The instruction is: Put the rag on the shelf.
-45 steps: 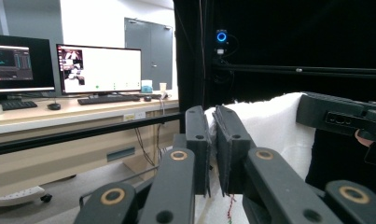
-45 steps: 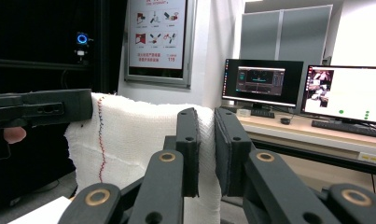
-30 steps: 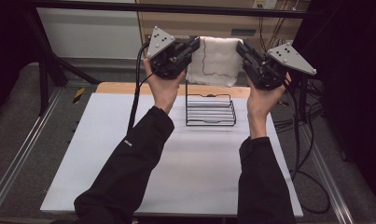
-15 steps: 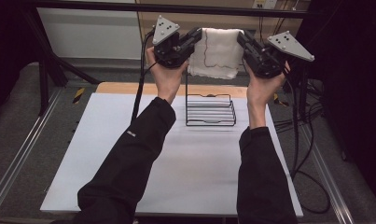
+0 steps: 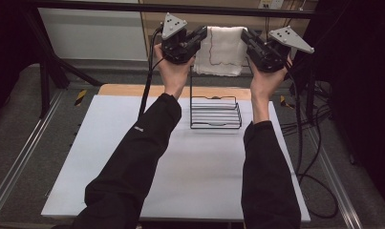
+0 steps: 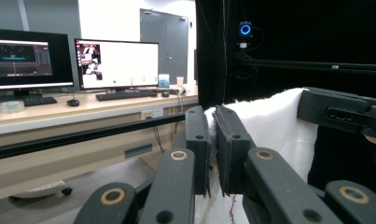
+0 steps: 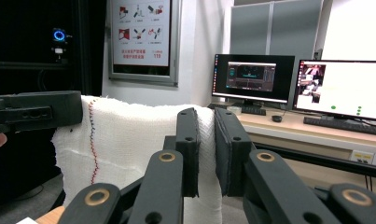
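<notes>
A white cloth with a red and blue stitched line hangs stretched between both grippers, held high beyond the table's far edge. My left gripper is shut on the cloth's left top corner and my right gripper on its right top corner. In the left gripper view the jaws pinch the cloth's edge, with the other gripper across at the right. The right gripper view has the jaws closed on the cloth, and the other gripper at the left.
A black wire rack with an upright post stands on the white table near its far edge, below the cloth. Black cables trail off the table's right side. A desk with monitors lies beyond.
Both hands have carried the stretched cloth farther from the person, upward in the high view, from over the rack to past the table's far edge. Both grips are unchanged.
</notes>
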Demonstrator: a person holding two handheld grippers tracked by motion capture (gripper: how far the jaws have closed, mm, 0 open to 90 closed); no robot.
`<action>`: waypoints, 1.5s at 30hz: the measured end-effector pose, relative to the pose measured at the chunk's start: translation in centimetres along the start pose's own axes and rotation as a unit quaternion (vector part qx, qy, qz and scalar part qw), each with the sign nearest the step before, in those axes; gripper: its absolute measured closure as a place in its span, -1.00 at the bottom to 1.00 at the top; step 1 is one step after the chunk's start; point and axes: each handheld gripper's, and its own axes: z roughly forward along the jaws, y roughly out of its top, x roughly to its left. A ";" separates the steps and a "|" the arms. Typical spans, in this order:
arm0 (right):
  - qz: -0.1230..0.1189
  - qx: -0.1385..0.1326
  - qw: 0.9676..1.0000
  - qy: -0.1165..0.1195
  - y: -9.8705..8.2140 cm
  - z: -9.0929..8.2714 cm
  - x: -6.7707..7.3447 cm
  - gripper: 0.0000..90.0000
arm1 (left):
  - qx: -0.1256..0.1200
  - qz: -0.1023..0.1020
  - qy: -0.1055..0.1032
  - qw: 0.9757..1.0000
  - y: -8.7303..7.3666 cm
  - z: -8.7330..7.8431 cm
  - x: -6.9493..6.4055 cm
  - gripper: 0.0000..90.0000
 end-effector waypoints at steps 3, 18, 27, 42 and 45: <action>0.001 0.004 1.000 -0.001 -0.2 0.4 -0.2 0.79 | 0.005 0.003 -0.002 1.000 -0.4 0.3 0.2 0.87; 0.002 0.023 1.000 0.007 -1.8 0.8 -0.7 0.79 | 0.025 0.014 -0.002 1.000 -2.1 0.7 0.6 0.87; 0.000 0.042 0.999 0.010 -2.8 0.3 -0.8 0.79 | 0.037 0.024 -0.007 0.999 -2.8 0.4 0.4 0.87; 0.003 0.048 0.999 0.017 -4.0 -1.0 -0.6 0.78 | 0.047 0.024 -0.022 0.998 -4.2 -0.6 -0.1 0.87; 0.000 0.051 0.999 0.019 -4.2 -1.3 -0.4 0.78 | 0.050 0.016 -0.028 0.998 -4.4 -0.7 0.0 0.86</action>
